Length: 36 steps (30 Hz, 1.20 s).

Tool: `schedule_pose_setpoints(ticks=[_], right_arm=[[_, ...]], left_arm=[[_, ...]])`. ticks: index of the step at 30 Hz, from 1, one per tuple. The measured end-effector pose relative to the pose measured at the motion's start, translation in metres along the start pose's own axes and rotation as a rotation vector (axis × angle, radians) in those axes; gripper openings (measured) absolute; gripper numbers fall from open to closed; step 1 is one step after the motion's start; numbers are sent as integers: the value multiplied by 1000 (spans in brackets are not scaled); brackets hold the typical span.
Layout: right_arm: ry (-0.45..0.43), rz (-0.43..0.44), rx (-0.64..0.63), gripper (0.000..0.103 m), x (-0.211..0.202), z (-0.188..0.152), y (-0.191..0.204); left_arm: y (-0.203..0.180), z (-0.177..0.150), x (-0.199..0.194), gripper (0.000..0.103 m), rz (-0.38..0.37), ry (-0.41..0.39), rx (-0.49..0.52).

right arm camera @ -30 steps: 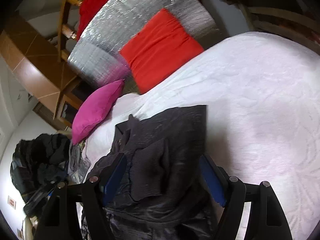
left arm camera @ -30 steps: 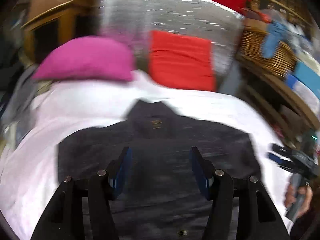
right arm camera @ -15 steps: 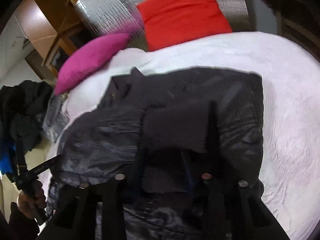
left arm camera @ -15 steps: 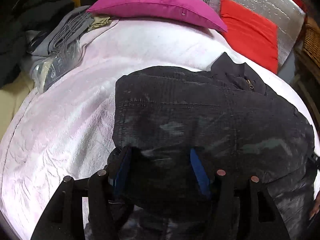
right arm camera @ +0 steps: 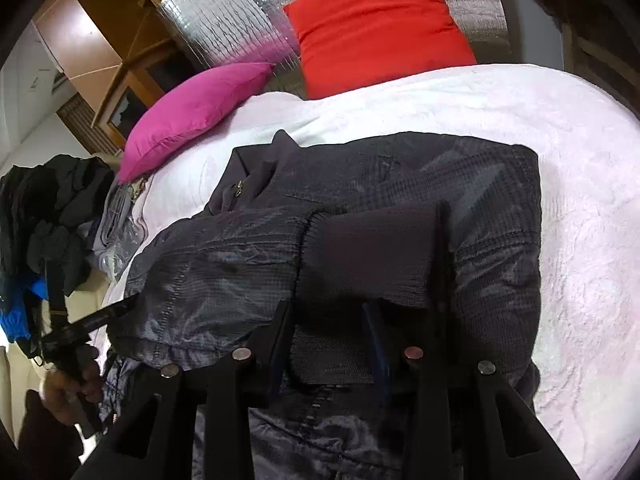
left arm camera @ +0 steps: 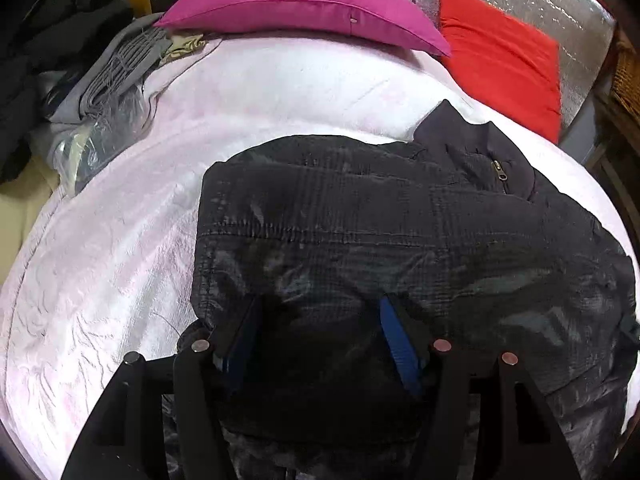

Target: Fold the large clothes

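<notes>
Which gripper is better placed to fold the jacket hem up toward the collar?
Probably the right gripper: its fingers straddle the ribbed hem of the jacket. The left gripper only straddles puffy fabric.

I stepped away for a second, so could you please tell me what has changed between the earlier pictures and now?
Both hand-held grippers came down onto the dark jacket. The left hand-held gripper now has its fingers buried in the hem fabric; the right hand-held gripper straddles the ribbed cuff of the sleeve folded across the body. Whether either is clamped is unclear. The pink pillow, red cushion and white bedspread stayed put.
</notes>
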State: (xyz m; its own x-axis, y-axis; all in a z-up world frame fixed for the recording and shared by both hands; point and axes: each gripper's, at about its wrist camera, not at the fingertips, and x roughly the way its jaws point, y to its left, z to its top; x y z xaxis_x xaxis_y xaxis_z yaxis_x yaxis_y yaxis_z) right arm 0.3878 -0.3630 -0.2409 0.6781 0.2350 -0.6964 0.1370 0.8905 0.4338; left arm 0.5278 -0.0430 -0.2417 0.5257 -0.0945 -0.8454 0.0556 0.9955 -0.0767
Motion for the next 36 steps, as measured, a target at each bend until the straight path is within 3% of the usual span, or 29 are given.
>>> schedule_pose_setpoints(ticks=[2,3,4,9,13,15,17,20,23,26,29,30,32,36], right_arm=[[-40,29,19,47,-8,1,-1],[-51,8,14,69,-9,2,1],[-60,-14,4,74,-9,1,1],[-57,-73,-47,70,2,-4,3],[-151,-116,-63,66,-18,0,6],[-129,-144,-53,66,-15,-1,-1],[-33,-172,-32,66,5,-4,-11],[-42,-210,-86,66,6,-5,-5],[-112,-150,-60,64,-11,-1,-4],[-135,-156,-80,59,-16,-1,-1],[-47,-199,-94,58,9,-7,-8],[-37,-208,-101,58,14,-8,-9],[-41,-219,-122,58,13,-7,-6],[-72,-175,-79,57,1,-5,-6]], left_arm=[[-1,-1,3,69,-2,11,8],[-2,-2,4,73,1,13,20],[-4,-3,6,75,7,14,30],[-7,-12,11,95,70,12,45],[-7,-17,11,97,79,-9,49],[-11,-18,8,98,107,-10,63],[-14,-20,4,99,127,-17,60],[-16,-23,1,99,147,-43,72],[-18,-26,-5,99,160,-56,85],[-19,-25,-18,98,174,-71,123],[-16,-22,-23,98,209,-121,155],[-14,-22,-18,98,213,-99,160],[-6,-24,3,99,162,-18,150],[10,-20,2,102,91,7,67]])
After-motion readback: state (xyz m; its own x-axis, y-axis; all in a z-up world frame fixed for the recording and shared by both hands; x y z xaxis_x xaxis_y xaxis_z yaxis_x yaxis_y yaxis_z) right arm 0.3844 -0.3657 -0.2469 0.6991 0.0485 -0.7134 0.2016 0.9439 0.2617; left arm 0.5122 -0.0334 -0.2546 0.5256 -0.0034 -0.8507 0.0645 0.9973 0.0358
